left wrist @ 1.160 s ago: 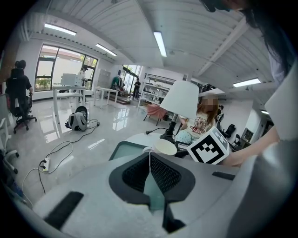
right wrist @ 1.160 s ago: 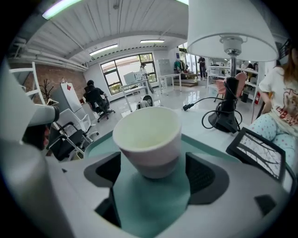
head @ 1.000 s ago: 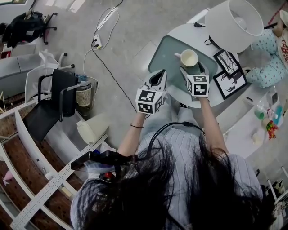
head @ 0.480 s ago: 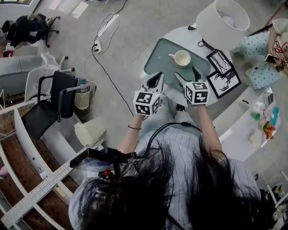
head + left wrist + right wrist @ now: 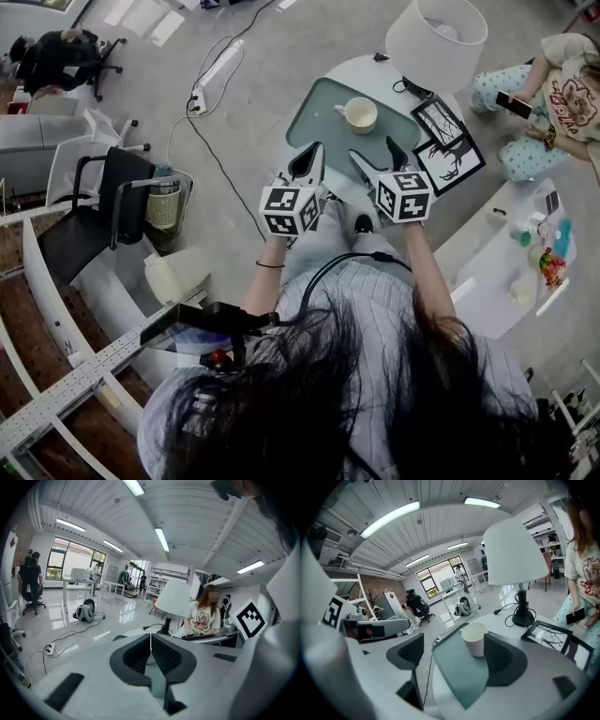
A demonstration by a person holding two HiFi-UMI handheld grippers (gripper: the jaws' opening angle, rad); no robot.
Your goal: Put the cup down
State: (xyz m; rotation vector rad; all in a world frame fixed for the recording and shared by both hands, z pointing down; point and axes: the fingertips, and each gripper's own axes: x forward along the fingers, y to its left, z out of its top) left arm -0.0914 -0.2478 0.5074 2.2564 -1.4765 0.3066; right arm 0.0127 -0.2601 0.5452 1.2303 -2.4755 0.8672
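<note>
A cream cup [image 5: 359, 114] with a handle stands upright on a green mat [image 5: 323, 127] on the round white table [image 5: 380, 73]. Both grippers hover at the table's near edge, short of the cup and clear of it. My left gripper [image 5: 308, 157] is shut, its jaws pressed together with nothing between them [image 5: 150, 644]. My right gripper [image 5: 378, 159] is open and empty. In the right gripper view the cup [image 5: 474, 639] stands on the mat [image 5: 457, 672] beyond the spread jaws of the right gripper [image 5: 454, 660].
A white lamp [image 5: 436, 33] and two framed pictures [image 5: 448, 150] share the table behind and right of the cup. A person sits on the floor [image 5: 553, 84] at far right. A power strip with cables [image 5: 211, 80] and a black chair [image 5: 103, 206] are to the left.
Both grippers have drawn back from the cup toward the table's near edge. The cup stays on the mat where it was. The right gripper remains open.
</note>
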